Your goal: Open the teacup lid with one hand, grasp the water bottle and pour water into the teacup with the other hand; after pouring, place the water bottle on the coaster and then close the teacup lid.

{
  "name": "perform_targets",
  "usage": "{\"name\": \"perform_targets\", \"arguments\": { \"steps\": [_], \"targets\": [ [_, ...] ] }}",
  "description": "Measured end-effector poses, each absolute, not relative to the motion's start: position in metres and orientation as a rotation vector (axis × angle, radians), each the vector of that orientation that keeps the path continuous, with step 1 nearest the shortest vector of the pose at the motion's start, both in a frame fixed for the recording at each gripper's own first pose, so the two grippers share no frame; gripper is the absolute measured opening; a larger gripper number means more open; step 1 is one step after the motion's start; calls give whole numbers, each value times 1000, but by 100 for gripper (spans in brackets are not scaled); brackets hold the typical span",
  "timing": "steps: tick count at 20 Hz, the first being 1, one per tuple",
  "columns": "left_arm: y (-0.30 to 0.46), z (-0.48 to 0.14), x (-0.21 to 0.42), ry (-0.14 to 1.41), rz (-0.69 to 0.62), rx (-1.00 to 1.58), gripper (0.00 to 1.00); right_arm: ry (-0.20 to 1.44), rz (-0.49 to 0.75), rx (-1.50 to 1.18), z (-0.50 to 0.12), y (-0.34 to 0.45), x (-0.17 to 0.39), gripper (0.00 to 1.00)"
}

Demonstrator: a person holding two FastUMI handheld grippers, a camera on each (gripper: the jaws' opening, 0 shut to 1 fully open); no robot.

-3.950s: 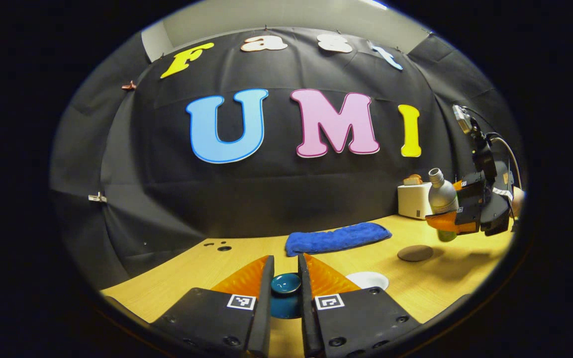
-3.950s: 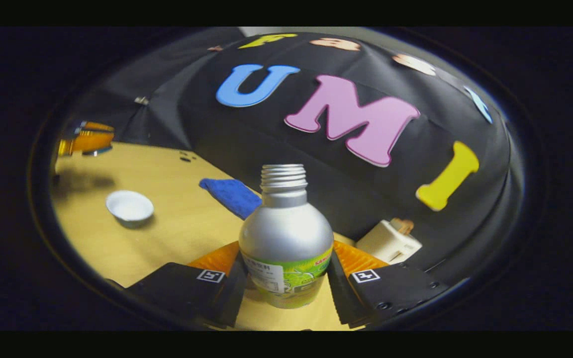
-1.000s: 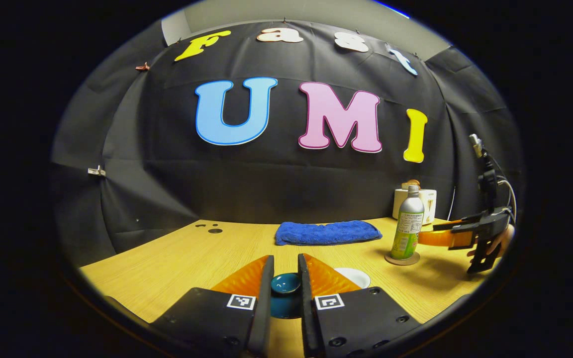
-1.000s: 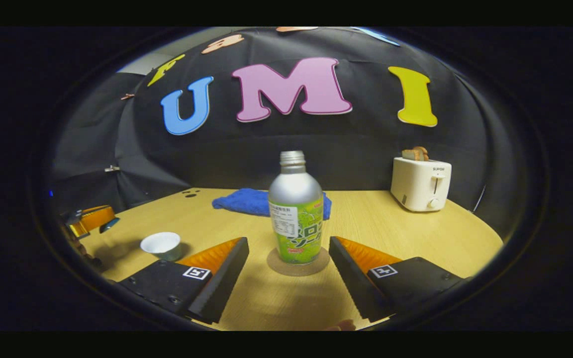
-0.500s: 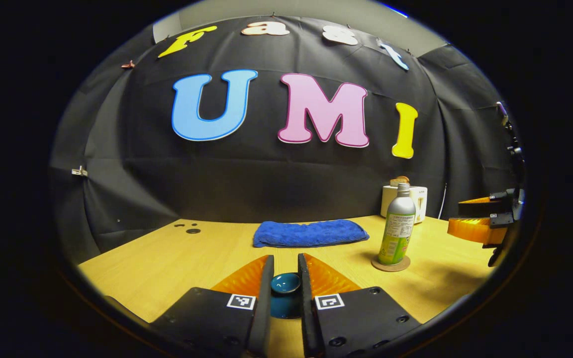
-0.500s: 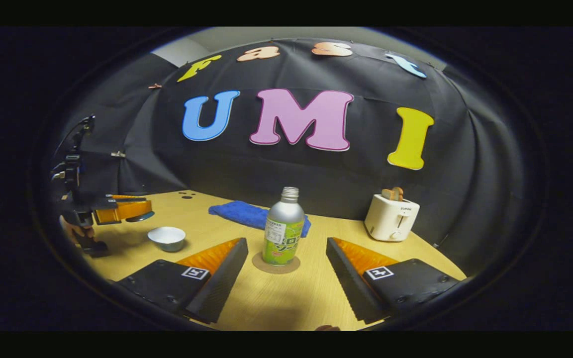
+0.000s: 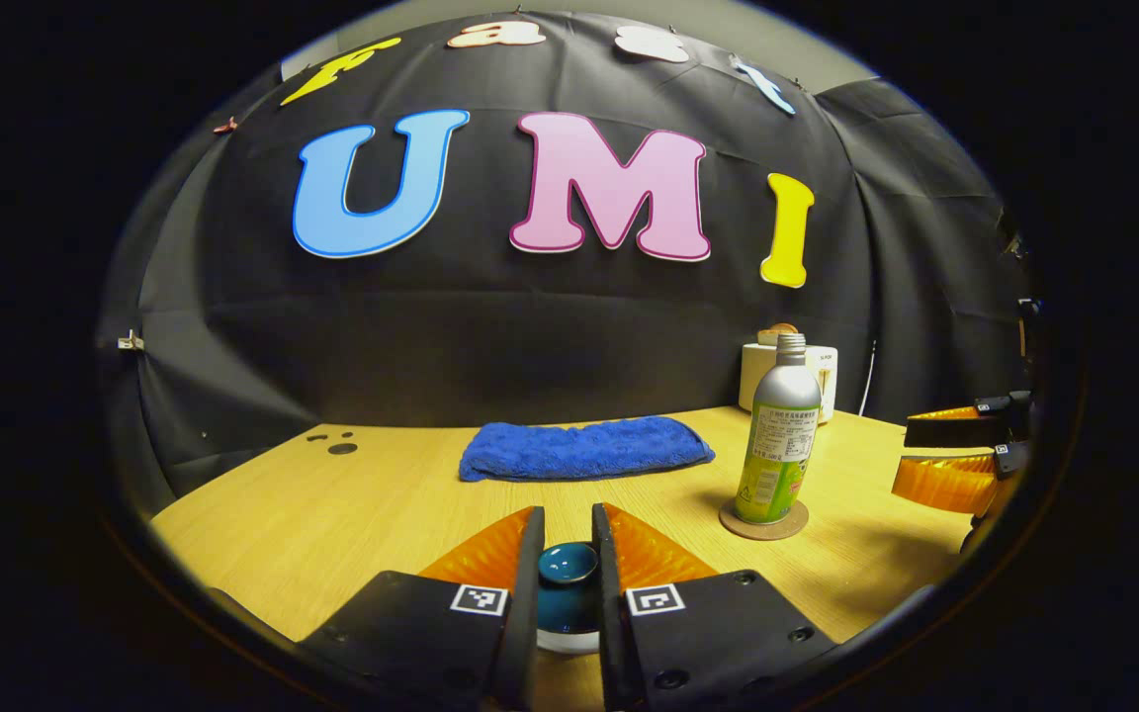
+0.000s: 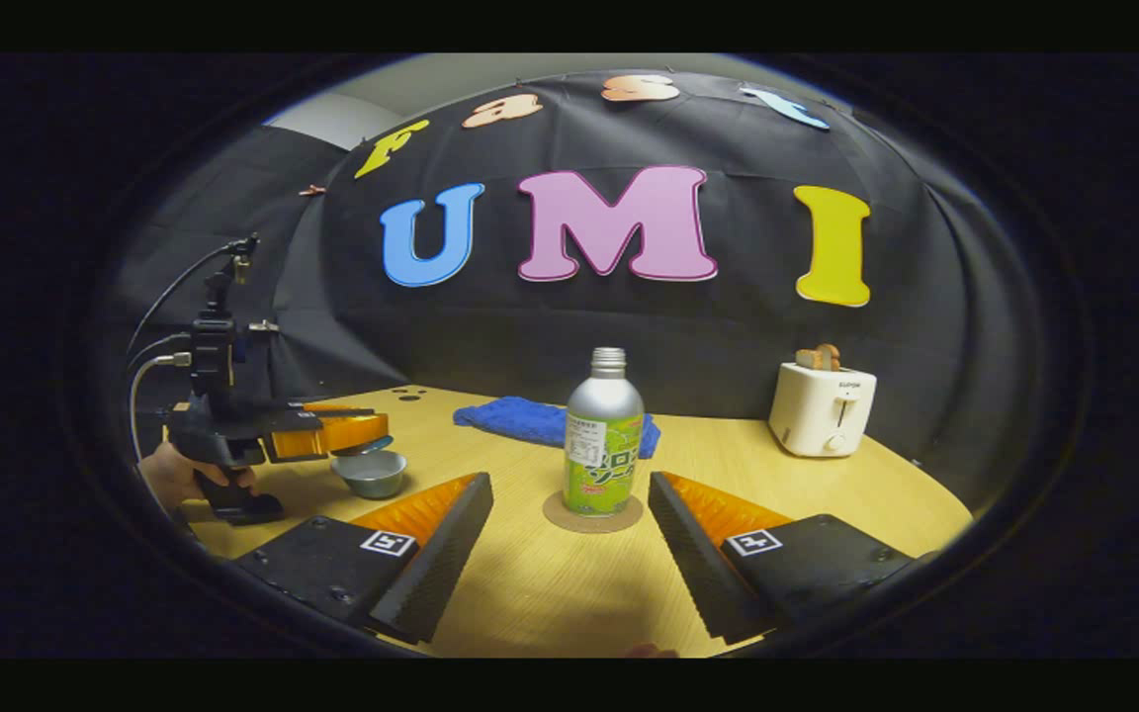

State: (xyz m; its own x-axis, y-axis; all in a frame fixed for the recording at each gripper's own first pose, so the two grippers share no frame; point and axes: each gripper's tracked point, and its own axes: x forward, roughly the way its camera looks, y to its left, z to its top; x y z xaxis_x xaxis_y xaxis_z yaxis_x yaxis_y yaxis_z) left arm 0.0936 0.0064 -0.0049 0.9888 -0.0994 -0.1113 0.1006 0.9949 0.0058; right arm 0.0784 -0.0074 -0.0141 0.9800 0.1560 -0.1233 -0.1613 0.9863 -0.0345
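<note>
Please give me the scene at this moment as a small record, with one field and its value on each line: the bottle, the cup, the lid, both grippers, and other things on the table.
bottle: silver metal water bottle with green label, upright on the round brown coaster, cap off
cup: small white teacup, on the wooden table, uncovered
lid: dark teal teacup lid, held just above the teacup
left gripper: shut on the lid
right gripper: open, apart from the bottle
other things: blue folded towel, white toaster at the back

Water bottle (image 8: 604,435) stands on coaster (image 8: 592,515); towel (image 8: 530,418) behind it, toaster (image 8: 822,405) to its right, teacup (image 8: 370,473) to its left.
</note>
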Motion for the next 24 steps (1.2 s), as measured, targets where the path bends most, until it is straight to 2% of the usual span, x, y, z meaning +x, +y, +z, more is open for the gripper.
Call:
{"name": "perform_targets", "arguments": {
  "steps": [12,18,20,21,23,24],
  "targets": [
    [1,-28,95,194,-92,29,30,137,203,-57,-25,-2,79,98],
    [0,-28,91,195,-84,34,36,146,203,-42,-29,0,76,98],
    [3,-24,87,180,-76,21,43,155,194,-38,-32,-2,77,98],
    [5,-19,85,165,-68,15,57,156,191,-33,-31,-2,77,98],
    [10,-8,79,123,-48,7,77,143,189,-19,-27,-3,75,98],
    [13,-3,75,102,-38,7,83,137,189,-13,-26,-2,73,98]
  ]
}}
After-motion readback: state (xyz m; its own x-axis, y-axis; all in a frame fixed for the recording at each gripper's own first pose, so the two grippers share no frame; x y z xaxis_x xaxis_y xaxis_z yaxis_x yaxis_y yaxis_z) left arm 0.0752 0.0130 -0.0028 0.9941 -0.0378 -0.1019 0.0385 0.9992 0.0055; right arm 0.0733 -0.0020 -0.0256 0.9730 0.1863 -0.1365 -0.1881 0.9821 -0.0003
